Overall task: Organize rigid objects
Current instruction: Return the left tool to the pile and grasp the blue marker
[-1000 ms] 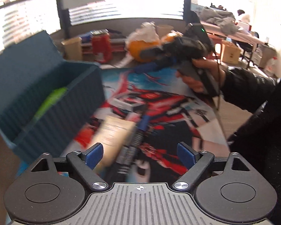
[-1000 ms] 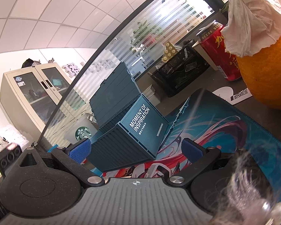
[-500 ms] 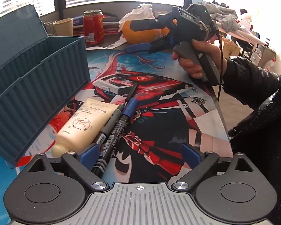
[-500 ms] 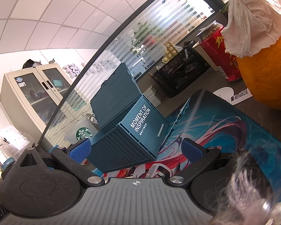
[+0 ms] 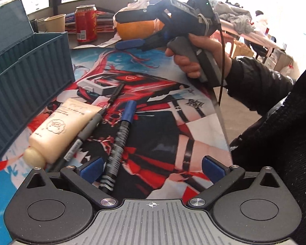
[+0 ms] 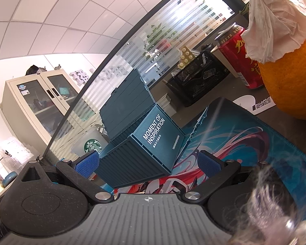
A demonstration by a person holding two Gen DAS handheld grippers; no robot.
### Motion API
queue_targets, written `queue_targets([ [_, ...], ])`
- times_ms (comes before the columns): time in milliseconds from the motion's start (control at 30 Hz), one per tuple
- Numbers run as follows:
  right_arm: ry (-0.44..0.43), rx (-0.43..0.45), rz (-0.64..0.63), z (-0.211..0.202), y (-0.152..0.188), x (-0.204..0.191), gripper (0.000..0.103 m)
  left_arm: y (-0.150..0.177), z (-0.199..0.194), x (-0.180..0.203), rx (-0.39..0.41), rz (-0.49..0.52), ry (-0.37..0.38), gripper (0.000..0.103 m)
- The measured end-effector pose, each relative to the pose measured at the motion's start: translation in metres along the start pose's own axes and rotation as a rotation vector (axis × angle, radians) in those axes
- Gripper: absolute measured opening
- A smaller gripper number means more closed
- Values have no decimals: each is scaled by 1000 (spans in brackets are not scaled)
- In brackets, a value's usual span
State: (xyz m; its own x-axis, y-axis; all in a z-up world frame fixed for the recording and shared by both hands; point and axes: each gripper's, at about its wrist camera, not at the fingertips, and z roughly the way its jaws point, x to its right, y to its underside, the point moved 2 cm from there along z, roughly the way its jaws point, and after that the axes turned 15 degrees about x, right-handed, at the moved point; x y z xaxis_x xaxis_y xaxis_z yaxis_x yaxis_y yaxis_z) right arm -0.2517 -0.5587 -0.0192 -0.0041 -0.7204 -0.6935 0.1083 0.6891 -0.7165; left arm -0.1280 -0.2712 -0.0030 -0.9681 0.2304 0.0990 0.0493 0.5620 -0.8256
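The left gripper (image 5: 152,168) is opening over the mat, nothing clamped. The blue-capped pen (image 5: 120,140) lies just inside its left pad, long axis running away from the tongs. The right gripper (image 6: 148,163), jaws apart and empty, is held farther off, toward the box (image 6: 144,143).

Near end of black marker (image 5: 120,136) hidden behind left tool (image 5: 152,166). Teal box (image 5: 20,85) cut off at left edge; interior not visible. Grey pen (image 5: 85,130) partly blurred. Tube (image 5: 57,130) label too small to read.
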Motion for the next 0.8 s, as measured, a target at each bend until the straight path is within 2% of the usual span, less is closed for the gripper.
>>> queue_targets([
  [200, -2, 4, 1, 0, -2, -3, 103, -1, 3, 4, 31, -26, -9, 102],
  [533, -9, 6, 3, 1, -2, -3, 103, 1, 6, 13, 23, 35, -60, 98],
  [633, -9, 6, 3, 1, -2, -2, 103, 2, 6, 17, 23, 82, -101, 87],
  [767, -9, 6, 3, 1, -2, -2, 103, 0, 2, 17, 42, 67, -120, 63],
  [800, -9, 6, 3, 1, -2, -2, 103, -1, 2, 16, 42, 63, -129, 62],
])
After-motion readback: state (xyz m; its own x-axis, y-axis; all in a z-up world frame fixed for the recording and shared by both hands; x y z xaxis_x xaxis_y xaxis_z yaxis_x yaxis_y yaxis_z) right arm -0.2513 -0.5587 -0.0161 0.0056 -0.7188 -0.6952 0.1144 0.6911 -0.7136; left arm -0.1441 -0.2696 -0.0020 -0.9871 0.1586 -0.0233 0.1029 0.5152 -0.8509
